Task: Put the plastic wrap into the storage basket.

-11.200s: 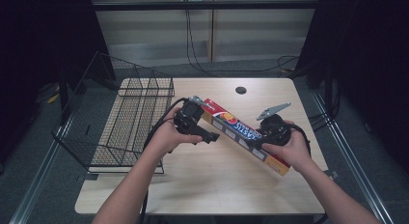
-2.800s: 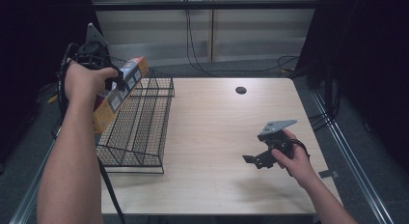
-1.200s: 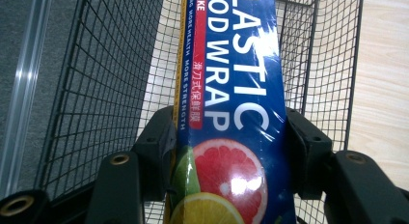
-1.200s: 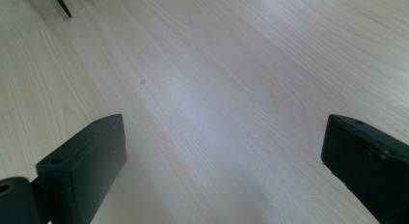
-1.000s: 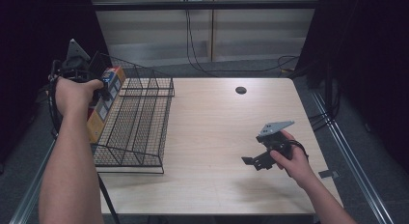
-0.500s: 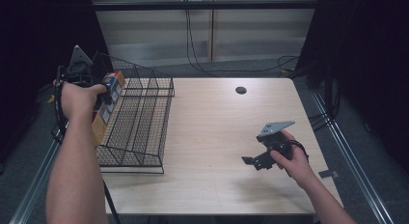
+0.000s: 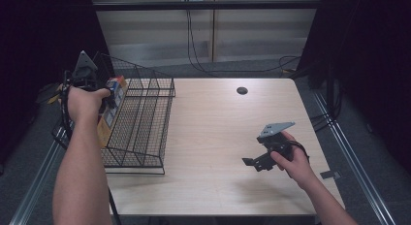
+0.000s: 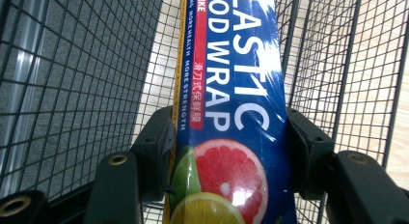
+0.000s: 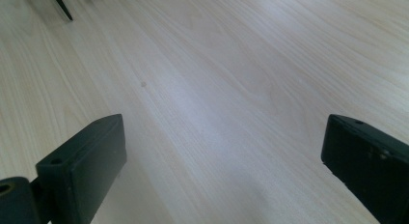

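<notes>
A long blue and orange box of plastic food wrap [image 8: 236,103] stands on end against the left wall of the black wire basket [image 7: 145,123], reaching down inside it. My left gripper [image 8: 226,137] is shut on the box, one jaw on each side. From above, the box [image 7: 110,113] and the left gripper [image 7: 104,96] sit at the basket's left rim, with the hand over them. My right gripper [image 7: 252,163] rests low over the bare table at the right, open with nothing between its jaws [image 9: 222,151].
The light wooden table [image 7: 218,123] has a round cable hole [image 7: 242,90] near its far edge. The wire basket takes up the table's left end. Metal rails run along both sides of the table, and cables hang behind it.
My left gripper has lowered the box along the basket's left side, from held high and tilted to nearly upright and deeper inside. The right gripper has stayed put.
</notes>
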Demonstrator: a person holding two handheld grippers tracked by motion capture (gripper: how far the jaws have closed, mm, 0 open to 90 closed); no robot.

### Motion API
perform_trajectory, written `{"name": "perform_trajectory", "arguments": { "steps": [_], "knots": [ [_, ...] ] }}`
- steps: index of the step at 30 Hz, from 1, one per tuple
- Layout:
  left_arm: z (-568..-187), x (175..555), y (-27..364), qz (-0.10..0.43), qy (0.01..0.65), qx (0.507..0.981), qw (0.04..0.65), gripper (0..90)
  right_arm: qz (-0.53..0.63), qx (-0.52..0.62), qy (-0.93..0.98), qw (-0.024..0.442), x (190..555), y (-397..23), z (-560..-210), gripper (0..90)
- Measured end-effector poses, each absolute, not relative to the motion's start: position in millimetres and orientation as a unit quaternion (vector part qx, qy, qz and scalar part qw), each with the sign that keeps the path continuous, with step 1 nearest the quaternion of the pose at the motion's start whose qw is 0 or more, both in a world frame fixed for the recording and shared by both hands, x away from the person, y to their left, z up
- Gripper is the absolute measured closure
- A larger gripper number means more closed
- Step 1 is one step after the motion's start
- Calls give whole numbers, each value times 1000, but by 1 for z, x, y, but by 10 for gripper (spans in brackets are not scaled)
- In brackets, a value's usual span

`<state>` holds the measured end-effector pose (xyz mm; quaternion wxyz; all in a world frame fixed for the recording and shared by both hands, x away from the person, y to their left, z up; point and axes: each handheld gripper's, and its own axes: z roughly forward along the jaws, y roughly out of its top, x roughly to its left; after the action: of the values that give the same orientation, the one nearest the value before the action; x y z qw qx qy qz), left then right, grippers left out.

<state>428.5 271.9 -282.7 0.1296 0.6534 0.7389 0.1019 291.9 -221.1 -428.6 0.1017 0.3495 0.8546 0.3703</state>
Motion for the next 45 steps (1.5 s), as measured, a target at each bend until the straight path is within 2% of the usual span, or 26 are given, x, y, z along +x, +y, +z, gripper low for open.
{"name": "perform_trajectory", "arguments": {
  "steps": [15, 19, 29, 34, 45],
  "knots": [
    [-293, 435, 275, 99, 733, 661, 124, 416, 370, 350, 855, 103, 293, -221, -430, 20],
    [-281, 433, 273, 134, 725, 658, 153, 361, 370, 349, 854, 104, 292, -221, -430, 21],
    [-272, 428, 252, 112, 696, 682, 193, 298, 371, 349, 854, 103, 292, -221, -430, 21],
    [-276, 424, 241, 101, 680, 686, 236, 273, 371, 350, 854, 104, 292, -222, -430, 20],
    [-289, 412, 214, 86, 624, 723, 283, 217, 366, 354, 854, 107, 292, -221, -431, 21]
  ]
}}
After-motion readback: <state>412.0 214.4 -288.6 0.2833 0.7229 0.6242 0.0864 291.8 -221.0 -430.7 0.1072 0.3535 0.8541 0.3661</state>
